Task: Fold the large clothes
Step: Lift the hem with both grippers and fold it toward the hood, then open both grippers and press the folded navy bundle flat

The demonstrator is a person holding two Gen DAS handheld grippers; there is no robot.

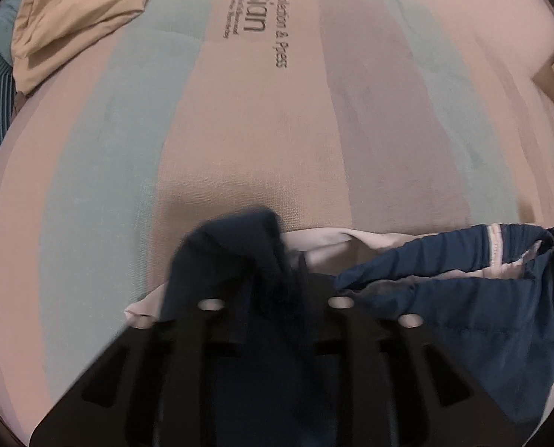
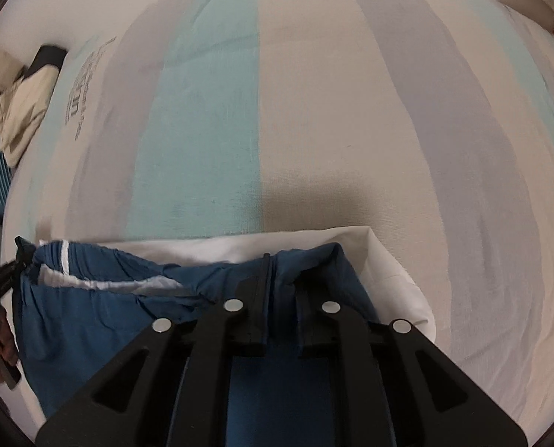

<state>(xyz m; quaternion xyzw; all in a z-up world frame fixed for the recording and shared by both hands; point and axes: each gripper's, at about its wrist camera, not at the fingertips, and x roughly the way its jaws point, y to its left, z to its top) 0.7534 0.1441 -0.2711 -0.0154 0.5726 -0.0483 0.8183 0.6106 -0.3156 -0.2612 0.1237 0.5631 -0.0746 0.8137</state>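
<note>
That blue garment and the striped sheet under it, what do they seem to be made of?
The blue garment looks like thin, smooth synthetic or light cotton: it gathers in fine soft puckers along its edge and has a faint sheen. The striped sheet looks like matte woven cotton; a fine grid of threads shows in its weave. Neither can be settled by sight.

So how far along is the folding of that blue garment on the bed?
Partway, it seems. Done: the blue garment already lies doubled on the striped bedspread, its white lining showing at the edge. In hand: both grippers, left and right, are at its top edge with cloth between their fingers. Left: letting go, further folds, and perhaps the beige clothes.
</note>
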